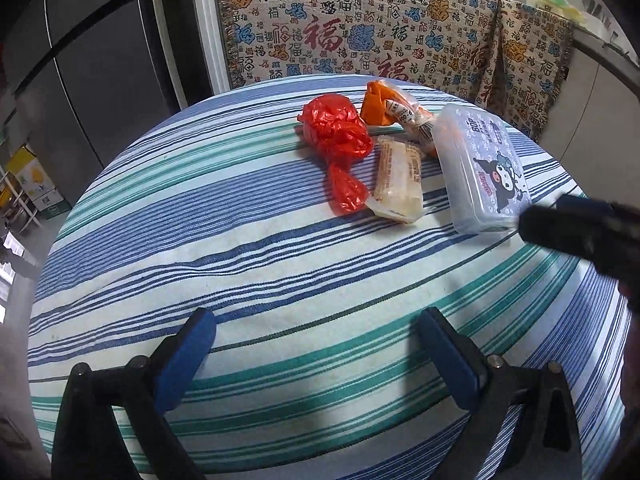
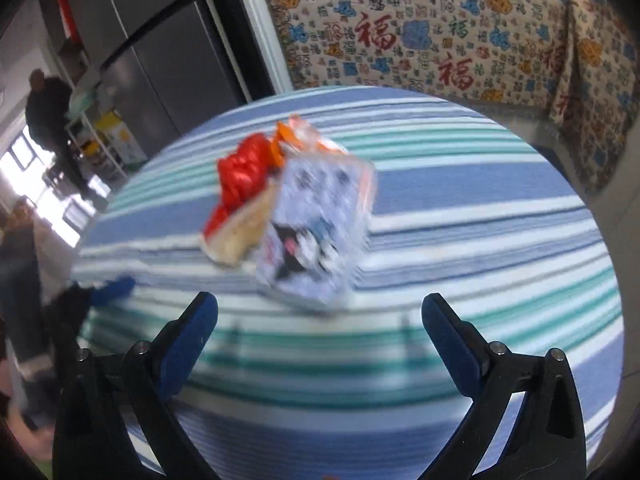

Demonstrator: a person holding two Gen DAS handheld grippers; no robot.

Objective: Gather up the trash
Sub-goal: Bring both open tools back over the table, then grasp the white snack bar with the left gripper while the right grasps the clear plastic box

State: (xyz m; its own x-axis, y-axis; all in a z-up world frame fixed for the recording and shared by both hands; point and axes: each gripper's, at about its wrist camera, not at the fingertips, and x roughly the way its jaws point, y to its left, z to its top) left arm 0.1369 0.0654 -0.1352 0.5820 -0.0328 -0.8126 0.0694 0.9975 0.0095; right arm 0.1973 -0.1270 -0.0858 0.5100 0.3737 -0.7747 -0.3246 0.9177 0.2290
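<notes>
Trash lies at the far side of a round striped table (image 1: 240, 248): a crumpled red plastic bag (image 1: 336, 140), an orange and clear wrapper (image 1: 396, 110), a pale snack wrapper (image 1: 398, 180) and a clear plastic box with a cartoon print (image 1: 480, 168). My left gripper (image 1: 316, 344) is open and empty, well short of the trash. My right gripper (image 2: 320, 328) is open and empty, just short of the box (image 2: 316, 232); its view is blurred. The right gripper also shows in the left wrist view (image 1: 560, 224), next to the box.
A patterned cloth (image 1: 380, 28) hangs behind the table. A dark fridge (image 1: 92, 60) stands at the left, with boxes on the floor (image 1: 36, 180). A person (image 2: 44, 120) stands far left in the right wrist view.
</notes>
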